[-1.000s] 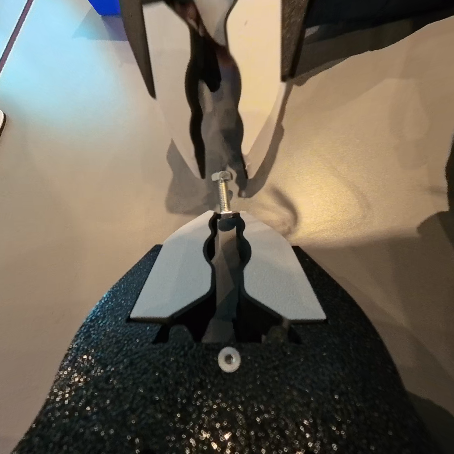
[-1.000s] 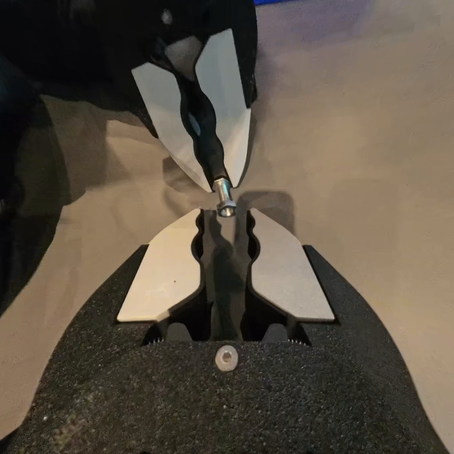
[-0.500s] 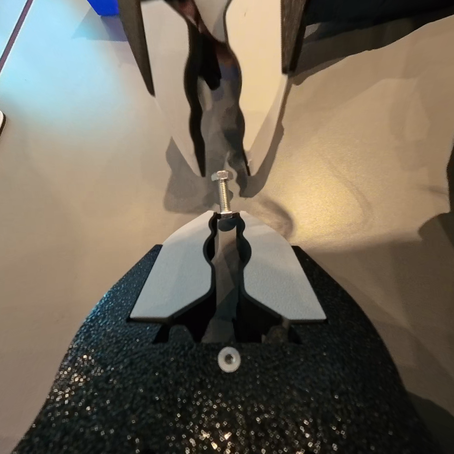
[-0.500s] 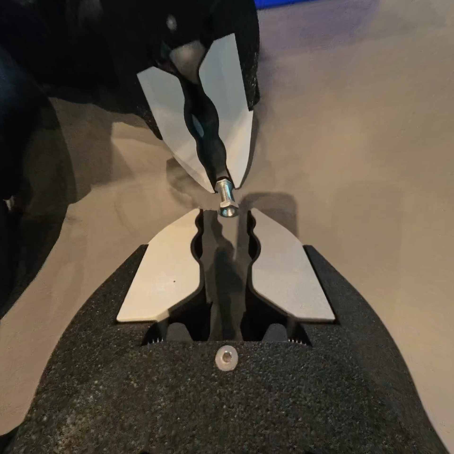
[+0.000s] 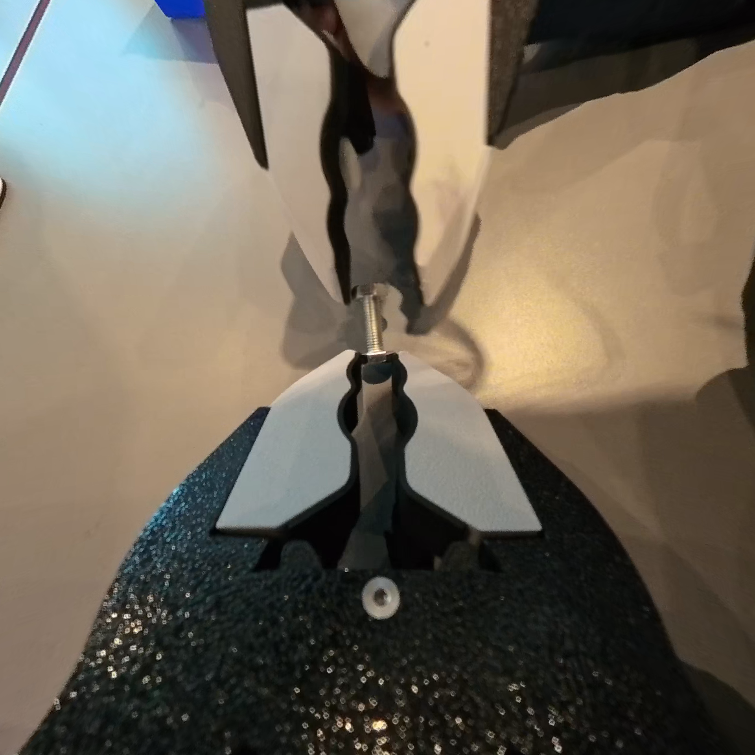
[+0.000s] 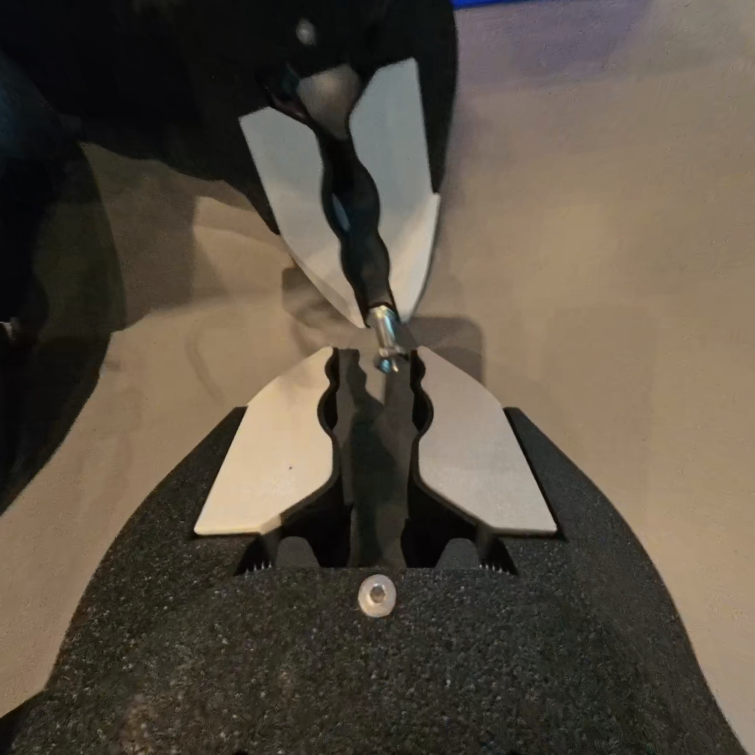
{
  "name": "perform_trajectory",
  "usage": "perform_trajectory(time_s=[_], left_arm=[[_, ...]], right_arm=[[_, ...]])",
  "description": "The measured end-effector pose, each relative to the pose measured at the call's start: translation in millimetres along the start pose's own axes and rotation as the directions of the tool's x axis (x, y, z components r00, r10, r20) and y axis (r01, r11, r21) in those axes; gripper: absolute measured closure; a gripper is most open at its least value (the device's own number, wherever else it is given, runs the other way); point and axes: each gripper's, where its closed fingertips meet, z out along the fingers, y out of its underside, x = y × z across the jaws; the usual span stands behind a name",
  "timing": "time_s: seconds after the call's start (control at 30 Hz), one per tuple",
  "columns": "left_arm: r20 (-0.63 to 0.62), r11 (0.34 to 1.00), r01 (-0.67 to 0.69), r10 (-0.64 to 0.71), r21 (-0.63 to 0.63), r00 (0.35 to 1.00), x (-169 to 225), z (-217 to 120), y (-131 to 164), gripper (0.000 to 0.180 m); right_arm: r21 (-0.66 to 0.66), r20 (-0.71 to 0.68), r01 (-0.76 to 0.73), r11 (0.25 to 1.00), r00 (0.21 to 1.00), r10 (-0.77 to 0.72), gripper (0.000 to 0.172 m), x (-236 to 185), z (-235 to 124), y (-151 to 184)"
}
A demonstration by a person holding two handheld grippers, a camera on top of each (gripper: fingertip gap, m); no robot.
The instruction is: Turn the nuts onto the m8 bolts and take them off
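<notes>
My left gripper point(image 5: 376, 356) is shut on the hex head of a silver bolt point(image 5: 372, 327) and holds it above the beige table point(image 5: 122, 327). The threaded shaft points forward to a silver nut point(image 5: 365, 292) on its far end. My right gripper point(image 5: 380, 308) faces it with its fingers apart around the nut. In the right wrist view the nut point(image 6: 388, 356) lies between my right gripper's point(image 6: 378, 353) open fingers, close to the right finger point(image 6: 449, 408). No pad presses on it. The left gripper point(image 6: 384, 316) holds the bolt point(image 6: 384, 331) there.
A blue object point(image 5: 184, 8) lies at the table's far edge and also shows in the right wrist view point(image 6: 470, 3). A dark sleeve and the left gripper's black body point(image 6: 122, 81) fill the upper left of the right wrist view.
The left gripper has kept its hold on the bolt. In the right wrist view the nut has shifted from the middle of the open fingers towards the right finger. The right gripper stays open.
</notes>
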Motion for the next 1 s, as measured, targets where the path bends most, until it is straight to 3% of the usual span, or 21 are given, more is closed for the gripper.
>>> perform_trajectory(time_s=[0.03,0.13,0.3,0.47,0.57,0.73,0.87,1.0], left_arm=[[0.0,1.0,0.0,0.0,0.0,1.0,0,0,0,0.167],[-0.001,1.0,0.001,-0.001,0.0,1.0,0,0,0,0.167],[-0.001,1.0,-0.001,0.001,0.001,1.0,0,0,-1,0.167],[-0.007,1.0,-0.016,0.016,0.001,1.0,3,-1,-1,0.167],[-0.008,0.999,-0.047,0.047,-0.016,0.999,9,-7,2,0.166],[0.112,0.996,0.056,-0.064,0.073,0.992,-5,-34,-3,0.166],[0.223,0.973,0.149,-0.187,0.178,0.957,-28,-57,-2,0.166],[0.244,0.959,0.174,-0.229,0.226,0.943,-34,-62,-4,0.166]], right_arm=[[0.035,0.008,0.033,0.999,0.999,-0.033,0.135,-4,1,-7],[0.131,-0.024,0.12,0.984,0.993,-0.118,0.143,-8,-5,-23],[0.022,-0.039,-0.026,0.999,0.999,0.027,0.14,9,-8,1],[-0.062,-0.115,-0.045,0.997,0.993,0.037,0.148,21,0,15],[-0.042,-0.122,-0.054,0.998,0.991,0.048,0.152,24,4,13],[0.037,-0.08,-0.015,0.999,0.997,0.018,0.15,18,18,-8],[-0.037,-0.119,-0.033,0.999,0.992,0.029,0.149,23,36,-8],[-0.054,-0.143,-0.053,0.997,0.989,0.045,0.157,26,37,-9]])
